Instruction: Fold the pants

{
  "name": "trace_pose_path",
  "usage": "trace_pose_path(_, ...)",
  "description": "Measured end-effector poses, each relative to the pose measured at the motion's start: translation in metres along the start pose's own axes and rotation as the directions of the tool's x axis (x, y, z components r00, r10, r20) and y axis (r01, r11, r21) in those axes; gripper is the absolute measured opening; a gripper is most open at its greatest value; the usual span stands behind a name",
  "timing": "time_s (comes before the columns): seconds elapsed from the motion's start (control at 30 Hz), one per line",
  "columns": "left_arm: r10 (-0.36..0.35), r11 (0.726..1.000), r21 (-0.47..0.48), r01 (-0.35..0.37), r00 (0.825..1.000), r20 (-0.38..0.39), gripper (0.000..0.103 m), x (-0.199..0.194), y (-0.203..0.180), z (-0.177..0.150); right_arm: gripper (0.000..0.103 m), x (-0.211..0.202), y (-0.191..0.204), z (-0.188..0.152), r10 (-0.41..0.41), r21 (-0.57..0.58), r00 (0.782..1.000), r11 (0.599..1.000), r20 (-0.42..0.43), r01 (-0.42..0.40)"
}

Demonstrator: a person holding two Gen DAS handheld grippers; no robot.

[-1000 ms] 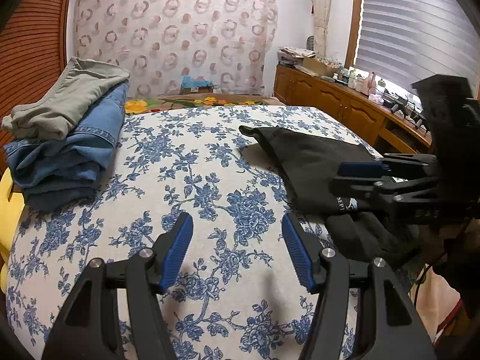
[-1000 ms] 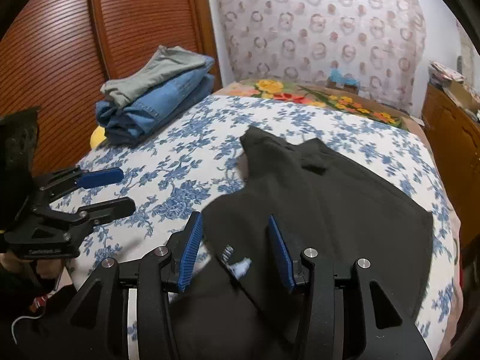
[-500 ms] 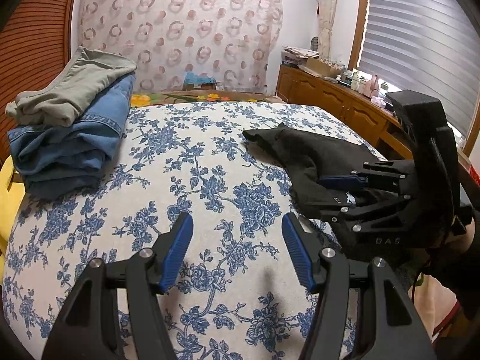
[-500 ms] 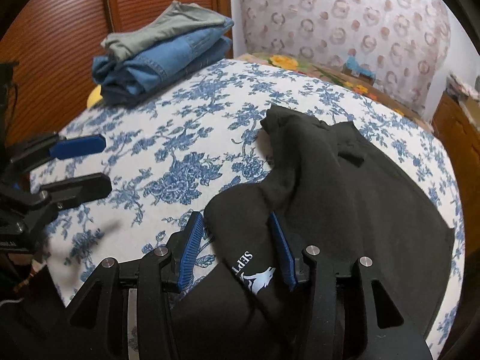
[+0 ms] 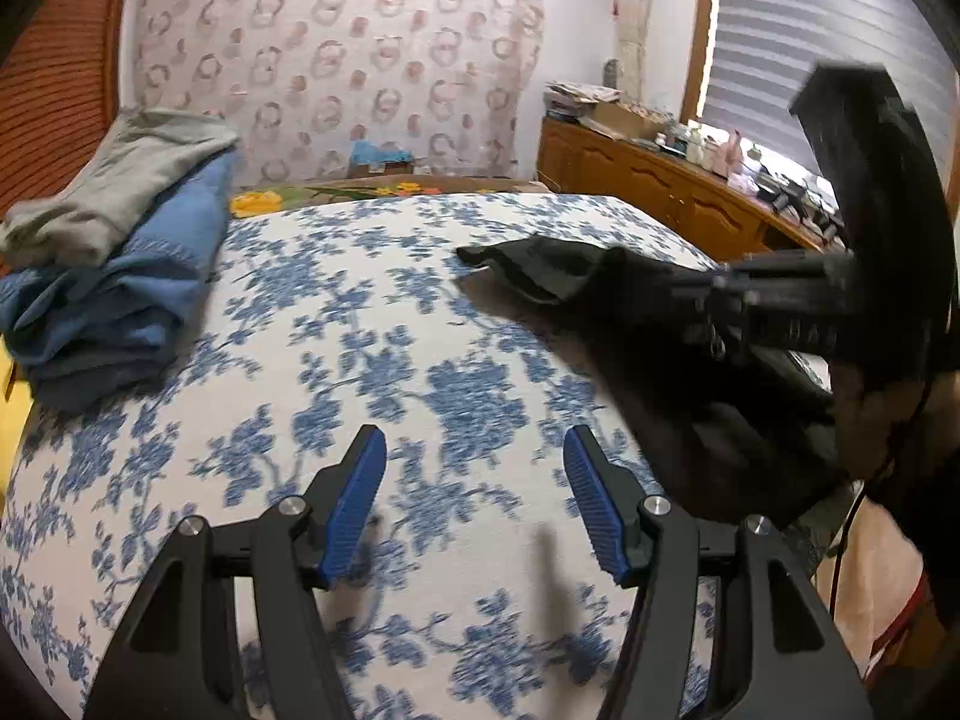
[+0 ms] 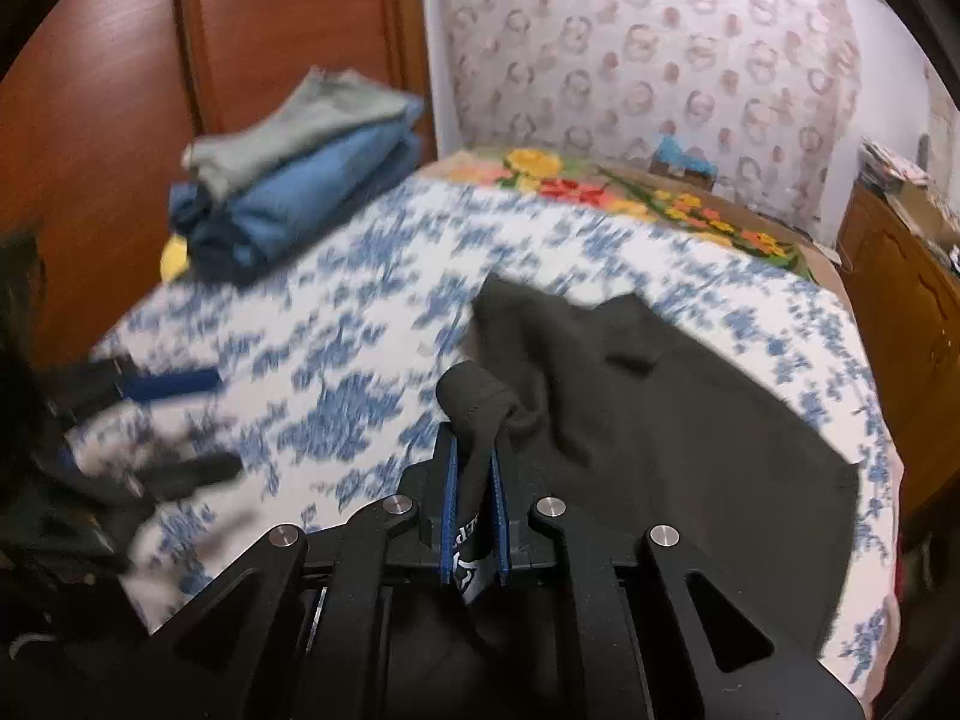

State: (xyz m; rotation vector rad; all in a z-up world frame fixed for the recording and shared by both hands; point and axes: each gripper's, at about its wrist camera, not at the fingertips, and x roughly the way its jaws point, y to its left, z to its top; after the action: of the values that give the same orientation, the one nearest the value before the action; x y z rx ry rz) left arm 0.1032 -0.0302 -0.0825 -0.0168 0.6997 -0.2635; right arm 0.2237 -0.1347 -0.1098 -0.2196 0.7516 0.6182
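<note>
Black pants (image 6: 660, 420) lie spread over the right half of the bed, in the left wrist view as a dark heap (image 5: 624, 306). My right gripper (image 6: 474, 450) is closing its jaws on a bunched fold of the pants near a white printed logo; the blue pads press the cloth and lift it a little. The same gripper (image 5: 726, 300) shows blurred at the right, its fingertips buried in the fabric. My left gripper (image 5: 474, 450) stands open above the flowered bedspread (image 5: 360, 330), to the left of the pants, nothing between its fingers; in the right wrist view it (image 6: 180, 420) is at the left.
Folded jeans with a grey garment on top (image 5: 120, 252) are stacked at the bed's far left corner (image 6: 300, 180). A wooden dresser (image 5: 660, 180) with clutter runs along the right wall. Brown wardrobe doors (image 6: 120, 90) stand behind the stack.
My right gripper's jaws went from apart over the logo area to clamped on a fold of the black pants, which is now pulled up. My left gripper stayed open in place.
</note>
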Motion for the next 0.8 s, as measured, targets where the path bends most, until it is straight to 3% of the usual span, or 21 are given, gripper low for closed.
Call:
trace_pose_path(0.4, -0.079, 0.995, 0.059, 0.083, 0.994, -0.070, 0.061, 0.027, -0.031, 0.013, 0.007, -0.014, -0.077, 0.004, -0.057, 0.123, 0.998, 0.991, 0.001, 0.056)
trace_pose_path(0.7, -0.072, 0.993, 0.085, 0.081, 0.992, -0.102, 0.061, 0.034, -0.041, 0.013, 0.008, -0.005, -0.119, -0.005, -0.152, 0.165, 0.987, 0.974, -0.049, 0.158)
trace_pose_path(0.8, -0.073, 0.987, 0.134, 0.087, 0.992, -0.107, 0.061, 0.037, -0.053, 0.019, 0.011, -0.011, -0.128, -0.004, -0.187, 0.166, 0.981, 0.967, -0.045, 0.192)
